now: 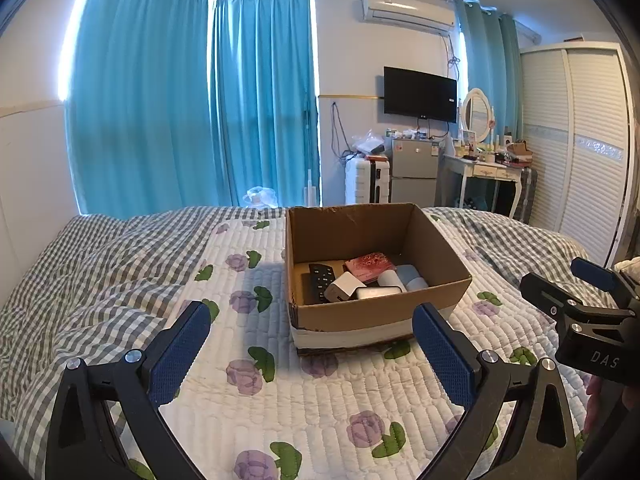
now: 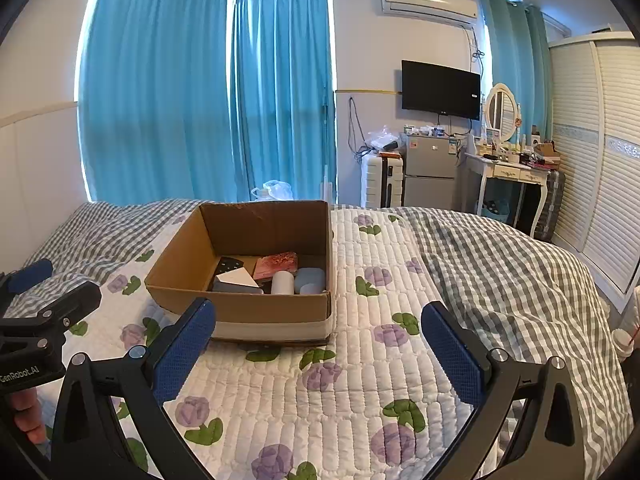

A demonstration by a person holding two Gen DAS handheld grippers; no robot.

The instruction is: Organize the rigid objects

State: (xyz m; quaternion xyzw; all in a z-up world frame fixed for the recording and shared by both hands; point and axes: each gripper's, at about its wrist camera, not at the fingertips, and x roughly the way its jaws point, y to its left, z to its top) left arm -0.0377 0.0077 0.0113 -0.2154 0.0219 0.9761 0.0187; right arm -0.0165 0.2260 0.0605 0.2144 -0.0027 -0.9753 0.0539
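Left wrist view showed the left gripper point(image 1: 312, 354) held above the bed, its two blue-padded fingers point(image 1: 180, 354) spread wide with nothing between them. A cardboard box point(image 1: 380, 310) sat on the floral quilt point(image 1: 248, 412) directly ahead of the fingers, open at the top, with a white band around its base. All visible task items lay inside the box, crowded toward its near wall: a black remote control point(image 1: 321, 276), a white charger block point(image 1: 343, 286), a red patterned case point(image 1: 370, 265), a white cylinder point(image 1: 391, 278), a pale blue object point(image 1: 412, 276) and a silver-grey flat item point(image 1: 378, 292). Several of these touched or overlapped; exact stacking could not be determined. The right gripper point(image 1: 588, 288) appeared at the right edge of this view, beside the box and apart from it.

Right wrist view showed the right gripper point(image 2: 318, 354) likewise above the quilt point(image 2: 352, 400), fingers point(image 2: 456, 356) fully apart and gripping nothing. The box point(image 2: 256, 312) lay ahead and to the left of centre, its near-left corner just behind the left finger pad. The same contents were visible in the box's right half. The left gripper point(image 2: 40, 320) was partly in frame at the far left.

A grey checked blanket point(image 2: 500, 264) covered the bed on either side of the quilt. Beyond the bed stood blue curtains point(image 2: 200, 100), a wall-mounted television point(image 2: 440, 89), a small refrigerator point(image 2: 430, 168) and a white louvred wardrobe point(image 2: 600, 152).
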